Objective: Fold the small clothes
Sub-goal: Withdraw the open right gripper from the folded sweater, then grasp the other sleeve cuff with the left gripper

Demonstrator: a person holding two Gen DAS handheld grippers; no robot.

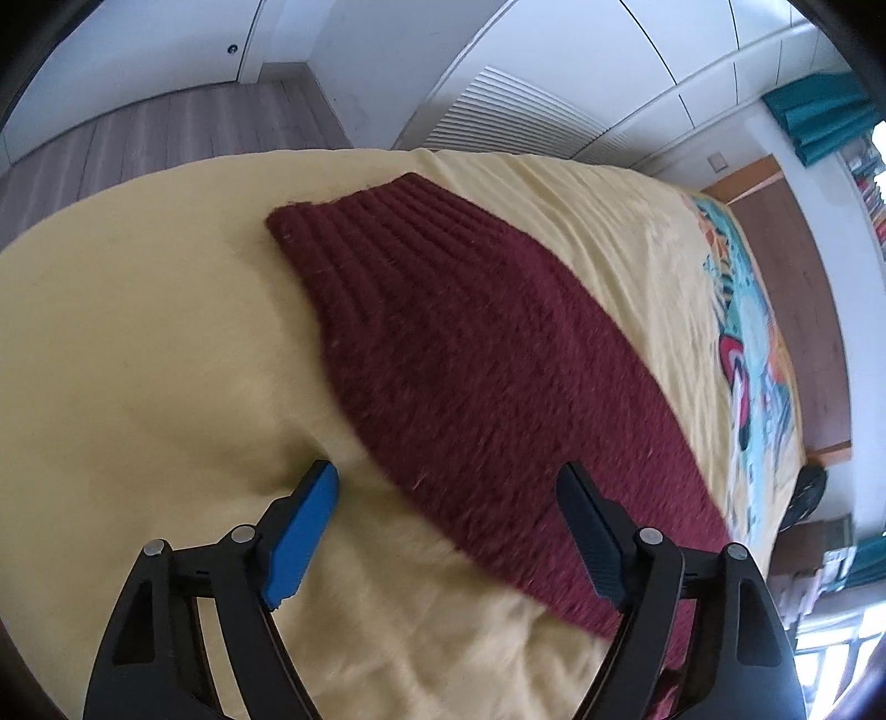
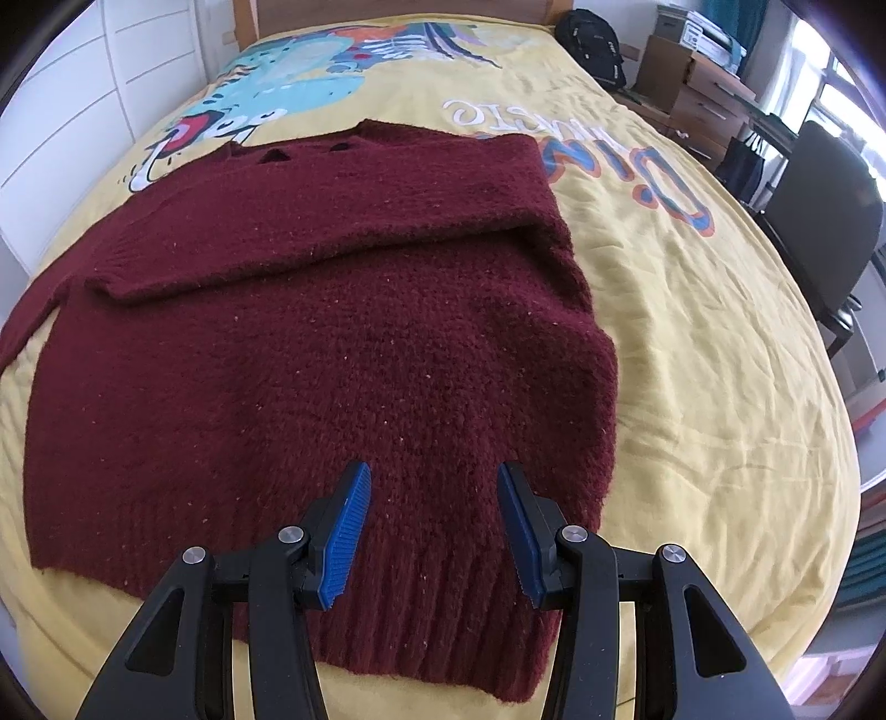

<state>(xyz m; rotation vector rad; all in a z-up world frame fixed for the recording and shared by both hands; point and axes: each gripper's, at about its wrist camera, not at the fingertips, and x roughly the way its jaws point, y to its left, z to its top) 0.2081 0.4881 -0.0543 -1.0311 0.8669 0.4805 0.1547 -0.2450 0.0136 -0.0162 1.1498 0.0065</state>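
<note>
A maroon knitted sweater [image 2: 332,332] lies flat on the yellow bed sheet [image 2: 692,360], ribbed hem nearest me and one sleeve folded across its chest. My right gripper [image 2: 432,471] hovers over the sweater just behind the hem, jaws partly apart, nothing pinched between the blue pads. In the left wrist view a long part of the sweater [image 1: 443,310] with a ribbed end runs diagonally across the sheet [image 1: 138,332]. My left gripper [image 1: 447,471] stands open astride its edge: one finger [image 1: 310,515] over bare sheet, the other [image 1: 592,531] over the knit.
A colourful cartoon print [image 2: 310,66] covers the sheet's far end. A black backpack [image 2: 590,44], wooden drawers [image 2: 698,83] and a dark chair [image 2: 819,221] stand to the right of the bed. White wardrobe doors [image 1: 515,111] and wooden floor [image 1: 138,127] lie beyond it.
</note>
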